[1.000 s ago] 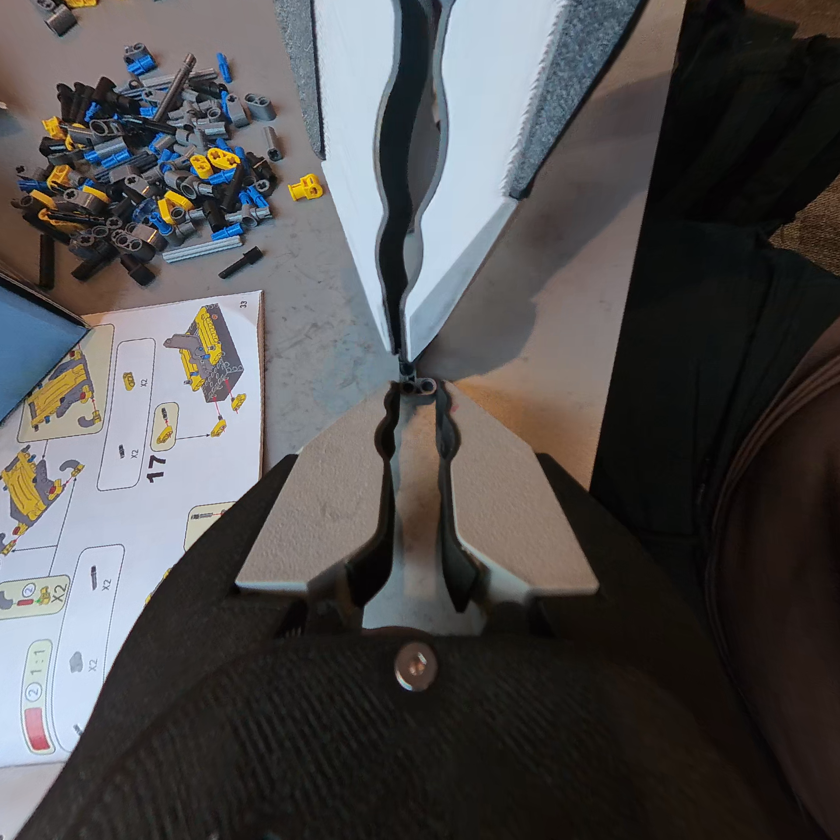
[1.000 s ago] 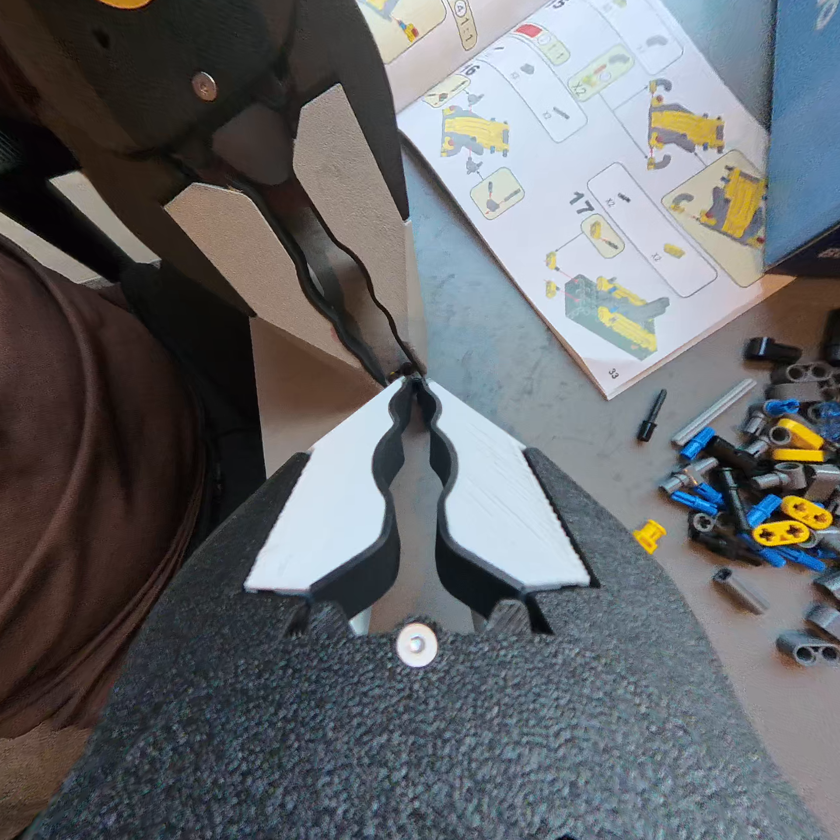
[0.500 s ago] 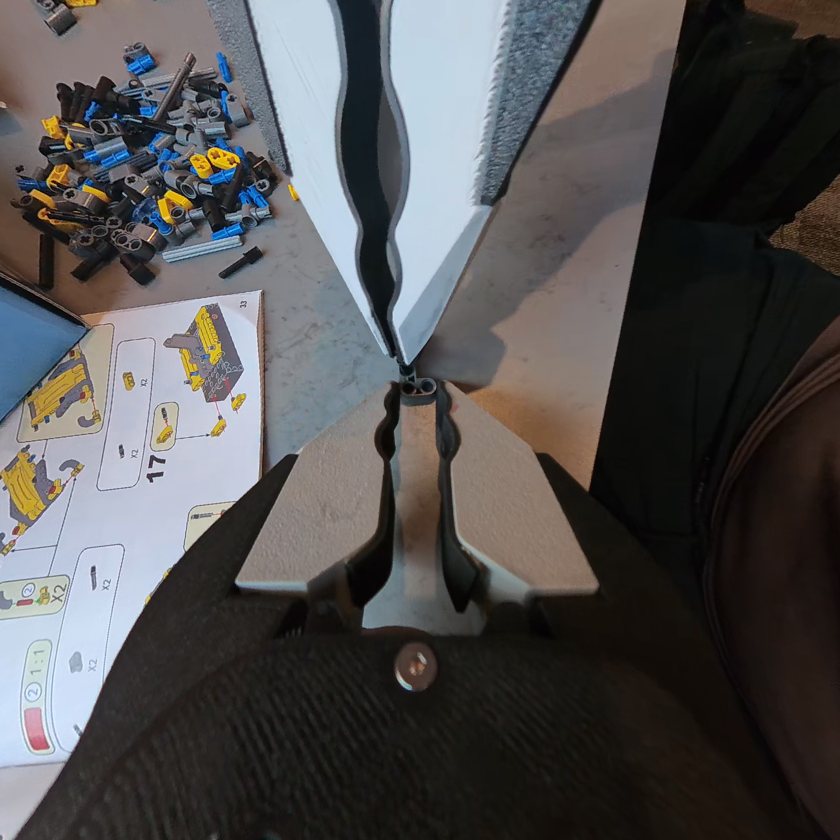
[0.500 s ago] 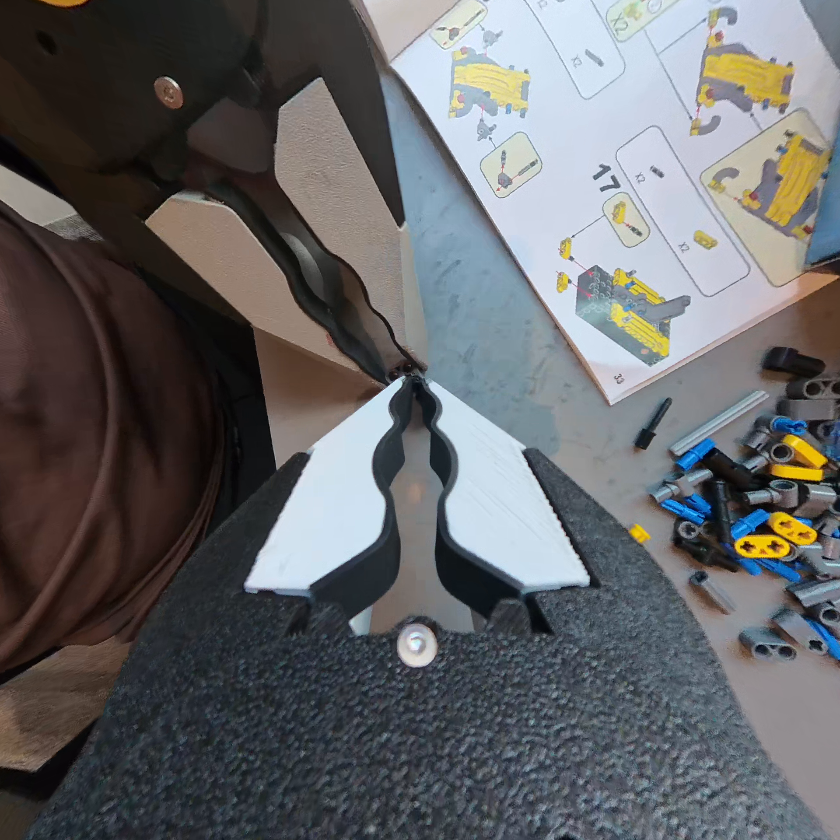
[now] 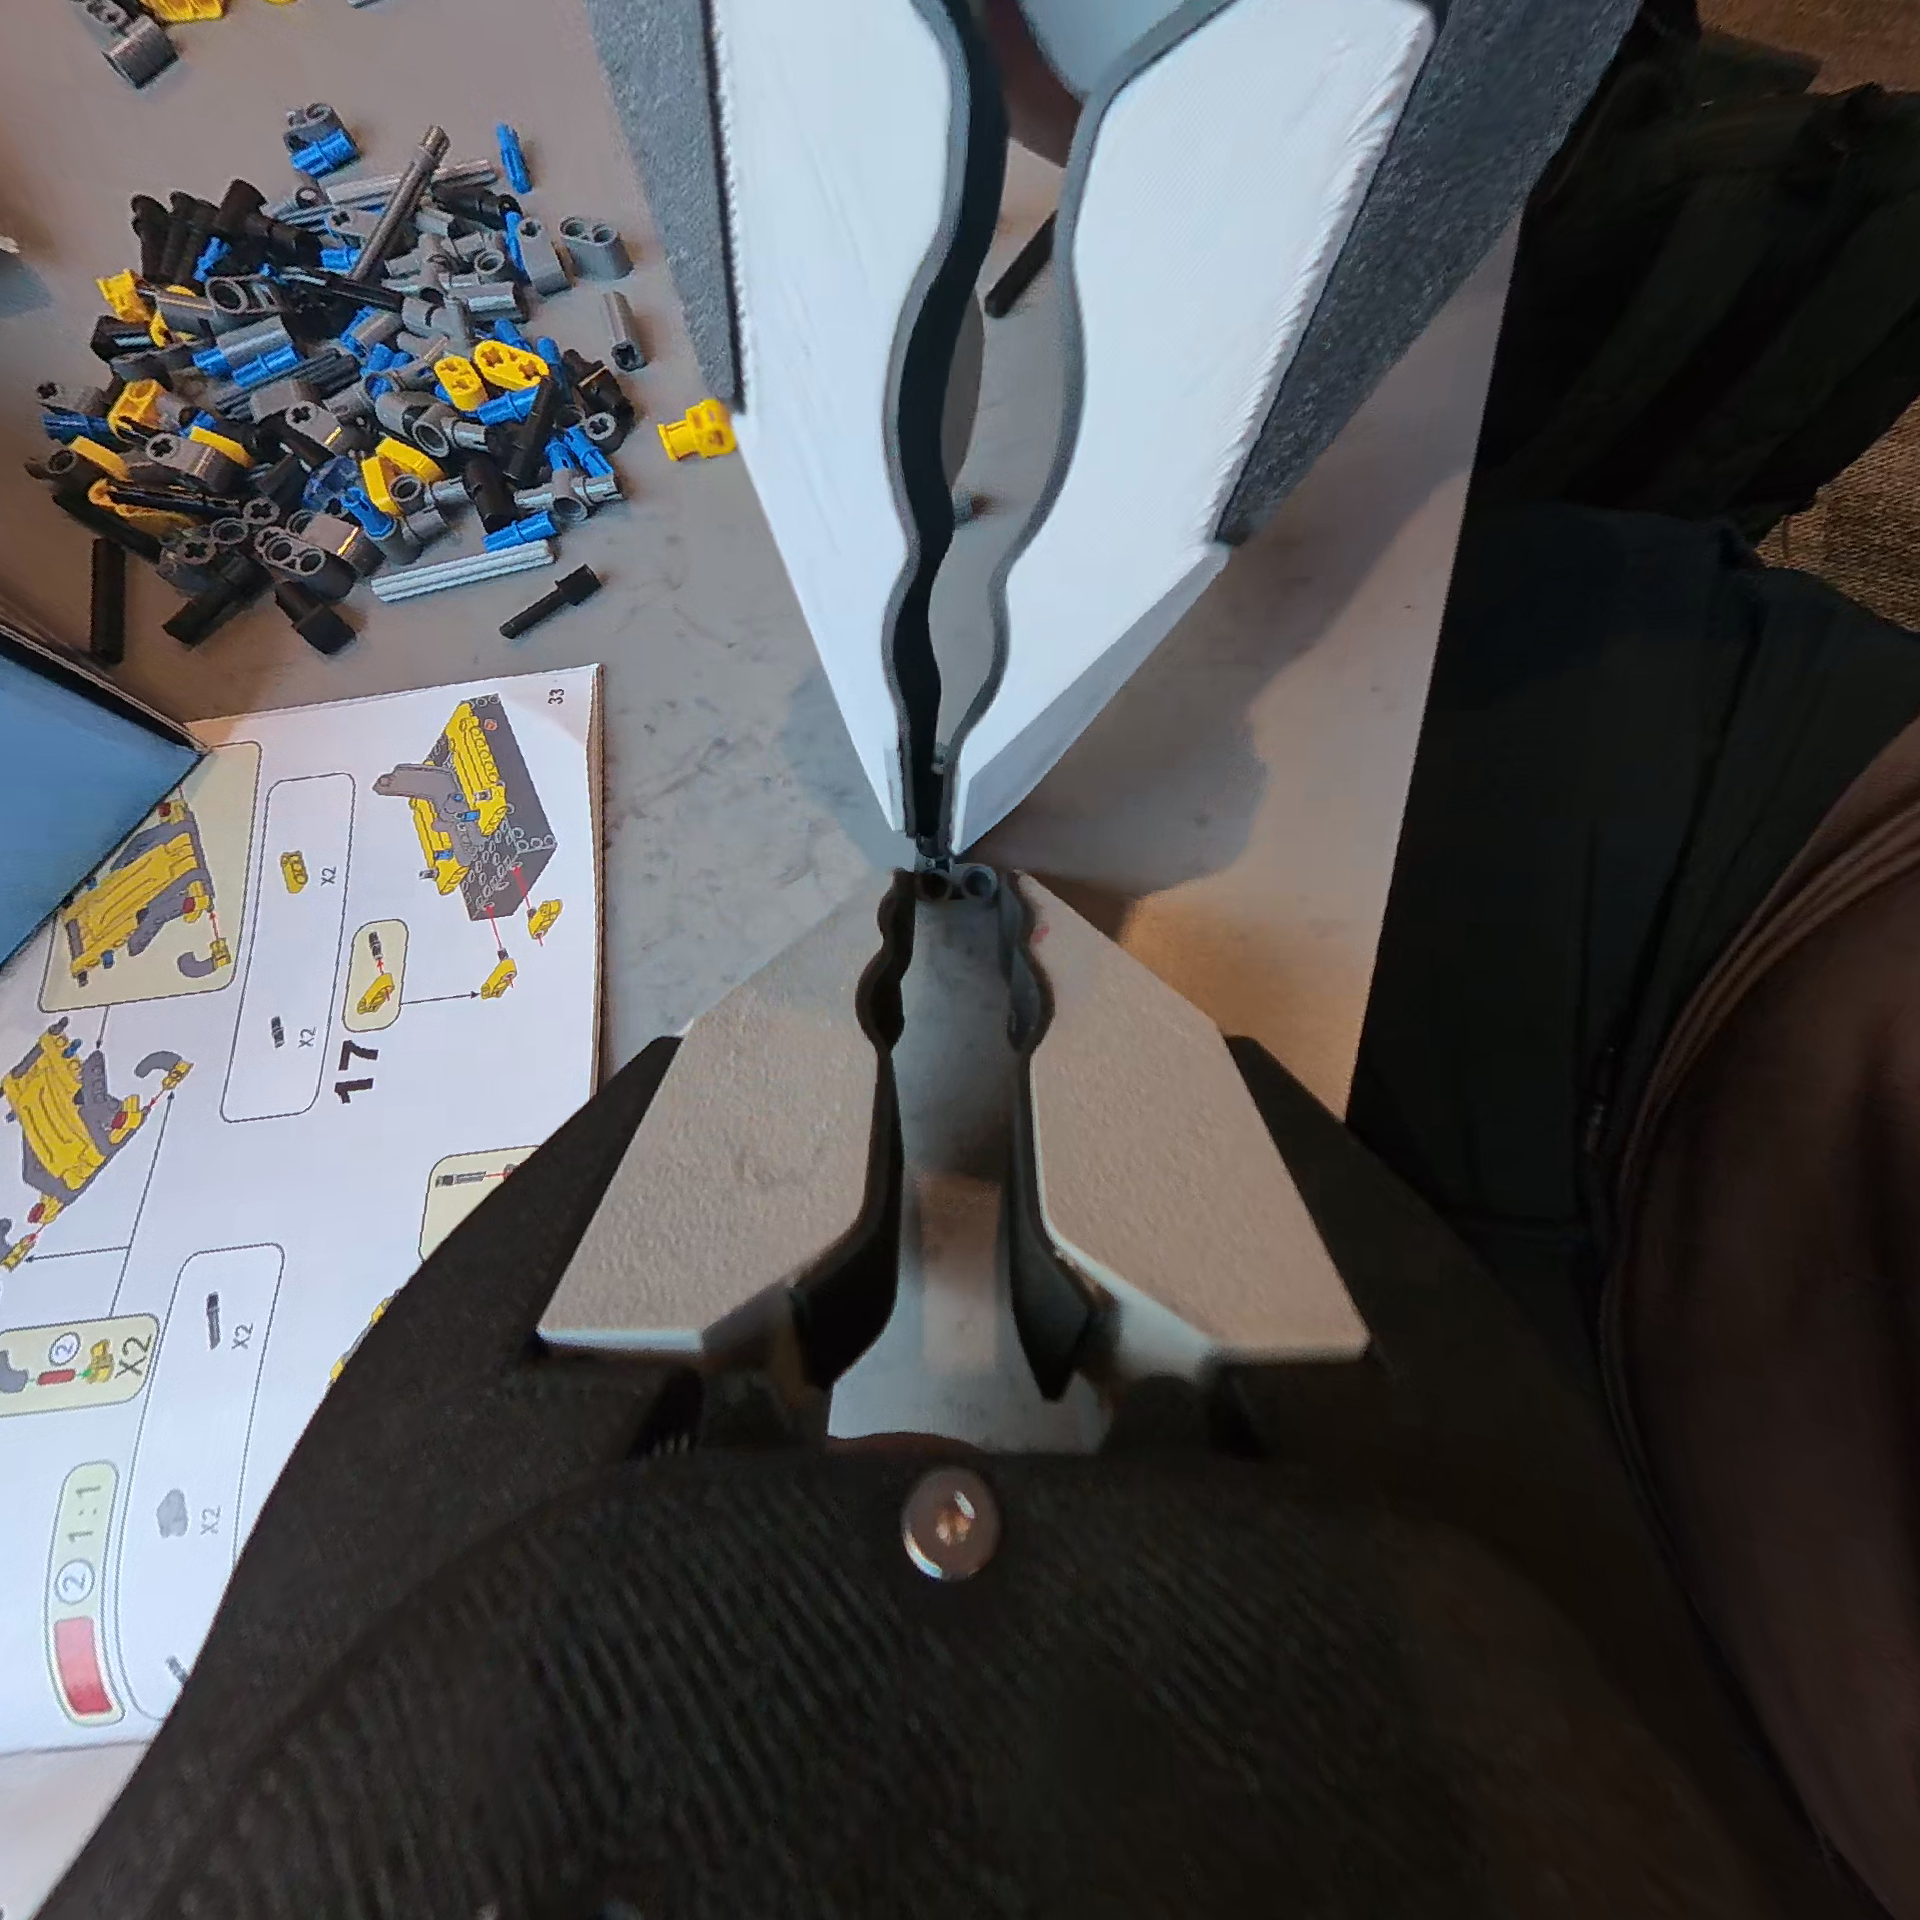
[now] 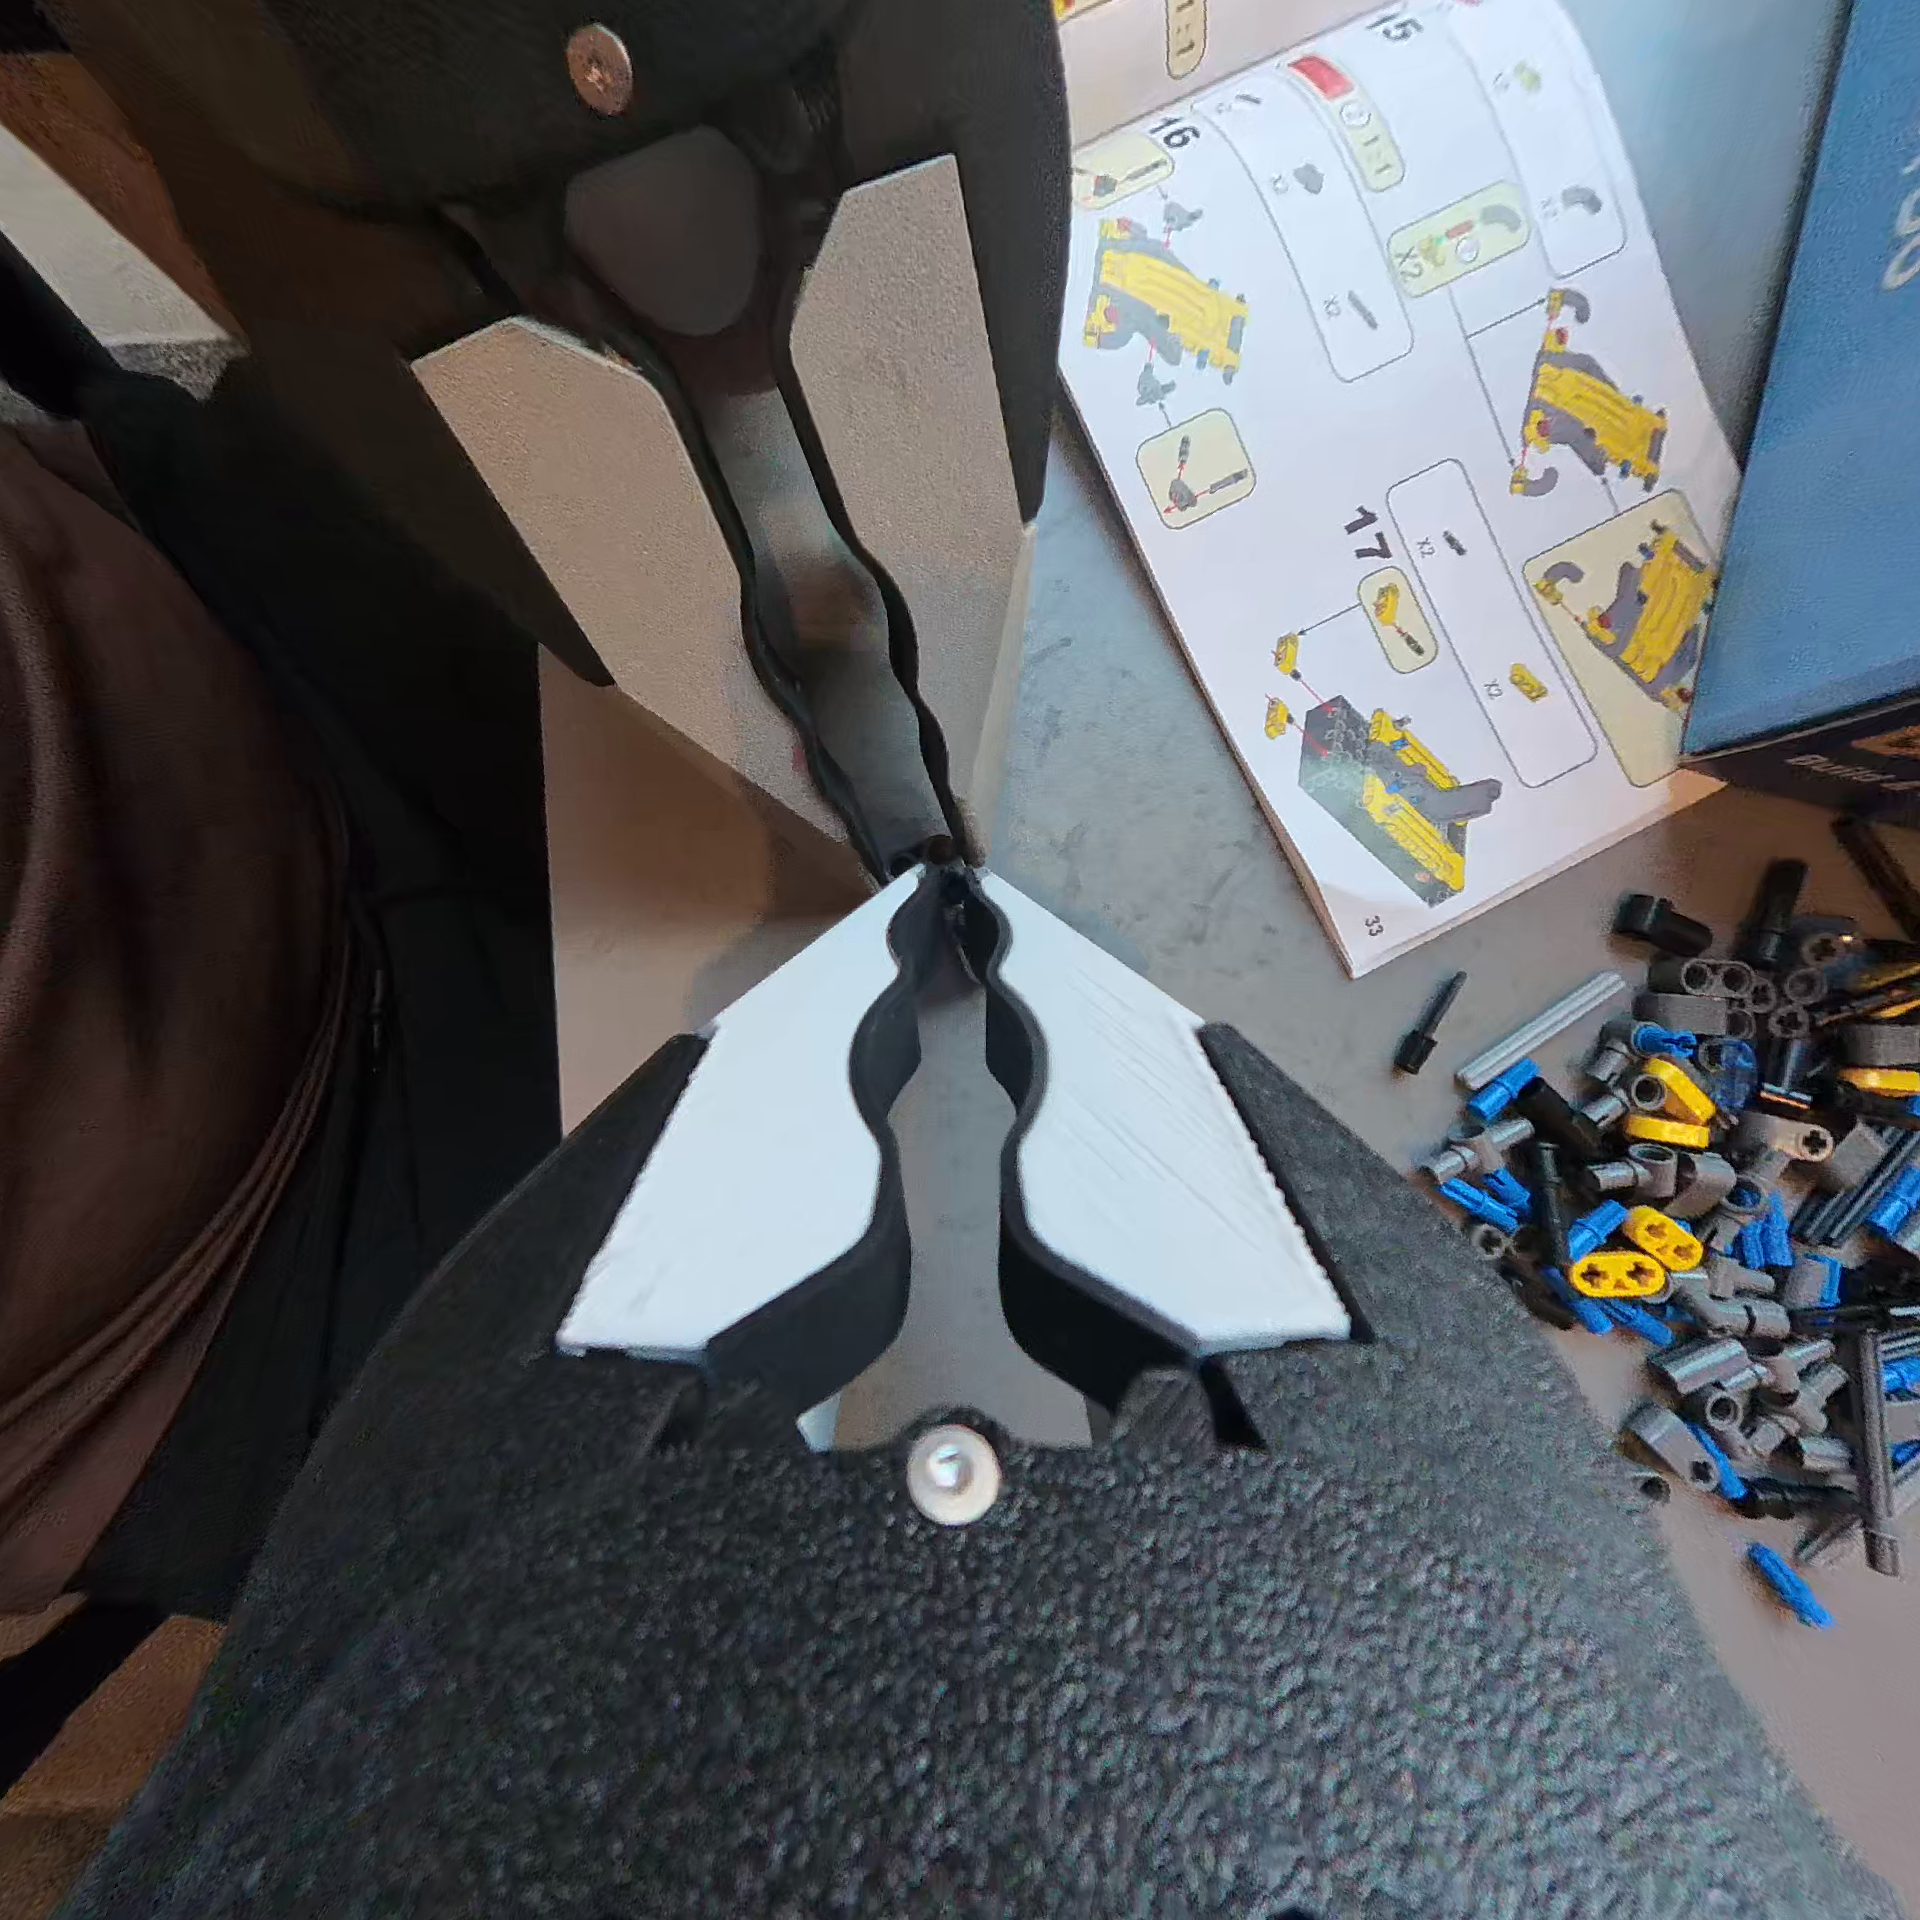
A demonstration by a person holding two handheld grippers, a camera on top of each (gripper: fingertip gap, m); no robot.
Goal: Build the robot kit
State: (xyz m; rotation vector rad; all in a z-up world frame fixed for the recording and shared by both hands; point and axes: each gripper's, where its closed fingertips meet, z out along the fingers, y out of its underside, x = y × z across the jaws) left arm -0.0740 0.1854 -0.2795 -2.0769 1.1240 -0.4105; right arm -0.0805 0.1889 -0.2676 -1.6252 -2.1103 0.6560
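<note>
My left gripper (image 5: 958, 883), with grey fingers, is shut on a small grey two-hole connector (image 5: 960, 882) held above the grey table. My right gripper (image 6: 951, 891), with white fingers, is shut on a small black pin (image 6: 952, 889) and meets the left gripper tip to tip. The pin's end touches the connector's top. In the left wrist view the right gripper (image 5: 930, 826) comes down from above. In the right wrist view the left gripper (image 6: 925, 847) comes in from the upper left.
A pile of small black, grey, blue and yellow building parts (image 5: 332, 395) lies on the table (image 5: 707, 748), and shows again in the right wrist view (image 6: 1714, 1226). An open instruction booklet (image 5: 312, 997) and a blue box (image 6: 1829, 416) lie beside it. A person's dark clothing (image 5: 1662, 935) is at the table edge. Less than 4 cm separates the two grippers' tips.
The right gripper has swung and tilted around the joined tips, first one way, then back. The left gripper has stayed still. Both stay shut, tips together.
</note>
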